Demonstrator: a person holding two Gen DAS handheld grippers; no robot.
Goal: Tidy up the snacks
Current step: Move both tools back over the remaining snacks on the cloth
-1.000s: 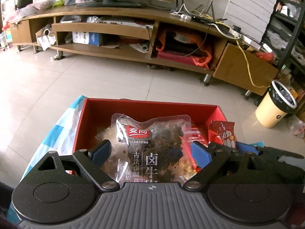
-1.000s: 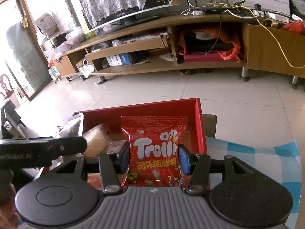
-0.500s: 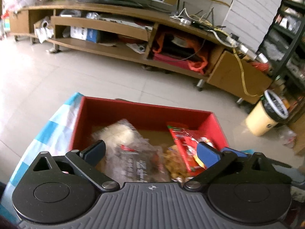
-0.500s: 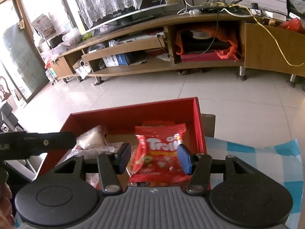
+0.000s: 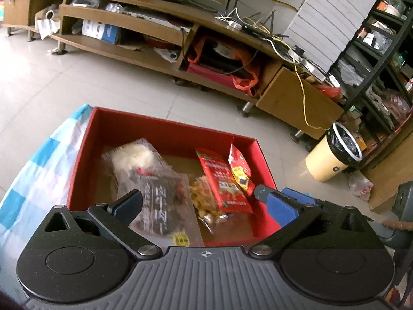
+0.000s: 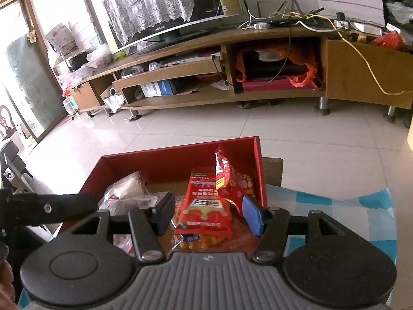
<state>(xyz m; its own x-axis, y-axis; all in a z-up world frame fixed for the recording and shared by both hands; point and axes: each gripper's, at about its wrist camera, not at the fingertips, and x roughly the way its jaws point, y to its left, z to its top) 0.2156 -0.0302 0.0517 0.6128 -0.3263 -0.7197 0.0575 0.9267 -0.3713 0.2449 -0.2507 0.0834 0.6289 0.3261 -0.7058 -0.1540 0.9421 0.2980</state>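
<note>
A red box (image 5: 167,131) holds several snack packs. In the left wrist view a clear pack of braised beef (image 5: 162,209) lies inside with a white bun pack (image 5: 131,157) behind it, a red snack bag (image 5: 222,180) and the red Trolli bag (image 5: 240,168) by the right wall. My left gripper (image 5: 204,201) is open and empty above the box. In the right wrist view the box (image 6: 180,160) holds the red bag (image 6: 206,206) and the Trolli bag (image 6: 229,178). My right gripper (image 6: 209,214) is open and empty above them.
The box sits on a blue and white checked cloth (image 6: 335,206), also seen in the left wrist view (image 5: 38,168). A long wooden TV stand (image 5: 155,38) crosses the far side of the tiled floor. A cream bin (image 5: 333,155) stands at right.
Both grippers opened and let go: the beef pack and the Trolli bag dropped into the red box. Both grippers rose and drew back a little.
</note>
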